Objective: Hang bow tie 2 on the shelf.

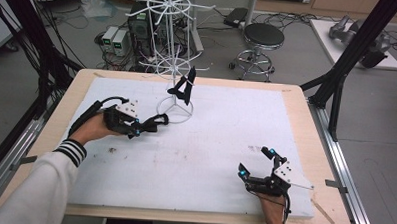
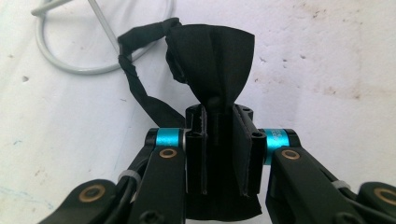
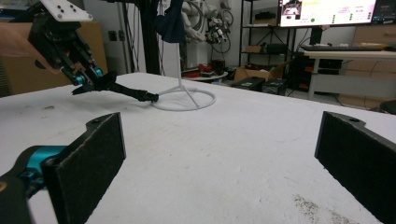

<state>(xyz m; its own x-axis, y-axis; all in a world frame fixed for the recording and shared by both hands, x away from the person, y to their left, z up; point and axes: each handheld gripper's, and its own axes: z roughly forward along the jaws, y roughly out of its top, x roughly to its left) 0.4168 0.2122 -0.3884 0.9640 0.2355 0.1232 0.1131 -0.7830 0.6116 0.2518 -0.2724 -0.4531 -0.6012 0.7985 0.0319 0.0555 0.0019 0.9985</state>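
My left gripper (image 1: 136, 128) is shut on a black fabric piece (image 1: 156, 122) with a thin loop, held low over the white mat just left of the rack's base ring (image 1: 175, 111). In the left gripper view the fabric (image 2: 212, 56) fans out above the pinching jaws, with its strap trailing toward the ring (image 2: 70, 67). A second black fabric piece (image 1: 184, 89) hangs on the white wire rack (image 1: 175, 46). My right gripper (image 1: 256, 162) rests near the mat's front right, jaws wide open with nothing between them (image 3: 224, 158). It looks toward the left gripper (image 3: 88, 80) and the ring (image 3: 184, 100).
A white mat (image 1: 210, 142) covers the wooden table (image 1: 306, 126). Behind the table stand a round stool (image 1: 263, 36), computer boxes (image 1: 116, 39) and cables. Black frame posts (image 1: 353, 52) rise at the right and left sides.
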